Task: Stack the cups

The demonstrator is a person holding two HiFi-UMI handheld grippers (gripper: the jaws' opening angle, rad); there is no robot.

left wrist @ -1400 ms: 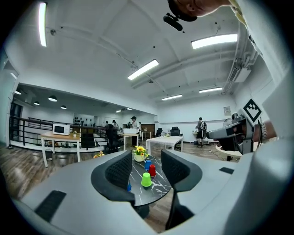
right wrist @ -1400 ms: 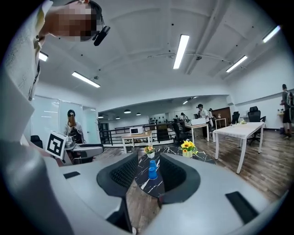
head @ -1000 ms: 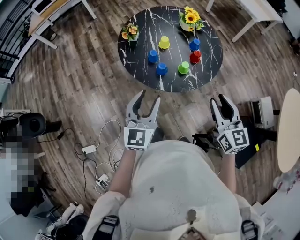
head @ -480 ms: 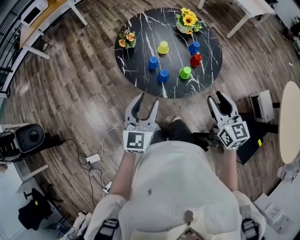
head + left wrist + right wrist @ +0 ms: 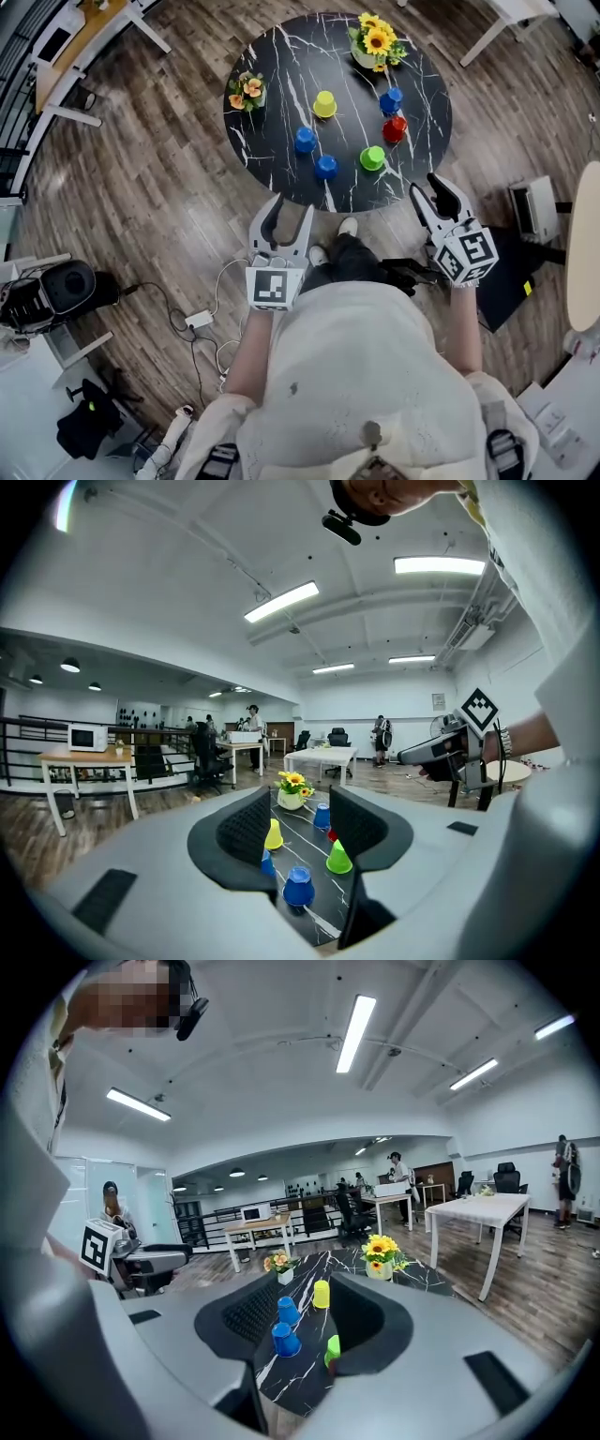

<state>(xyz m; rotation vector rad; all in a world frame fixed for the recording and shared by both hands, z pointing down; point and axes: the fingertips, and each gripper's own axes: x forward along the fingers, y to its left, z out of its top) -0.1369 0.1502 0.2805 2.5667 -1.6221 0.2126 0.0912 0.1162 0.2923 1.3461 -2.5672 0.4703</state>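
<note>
**Six cups mouth-down, none stacked yet**

Six cups stand mouth-down on the round black marble table (image 5: 281, 56), long axes upright. There are three blue cups (image 5: 325, 167), one yellow cup (image 5: 324, 103), one green cup (image 5: 372, 157) and one red cup (image 5: 395, 128). Two flower pots share the table, the sunflower pot (image 5: 375, 42) at its far edge and the orange-flower pot (image 5: 247, 91) at its left edge. The left gripper (image 5: 292, 204) and right gripper (image 5: 429, 185) hover at the table's near edge, jaws apart and empty; the right's have just been opening.
</note>
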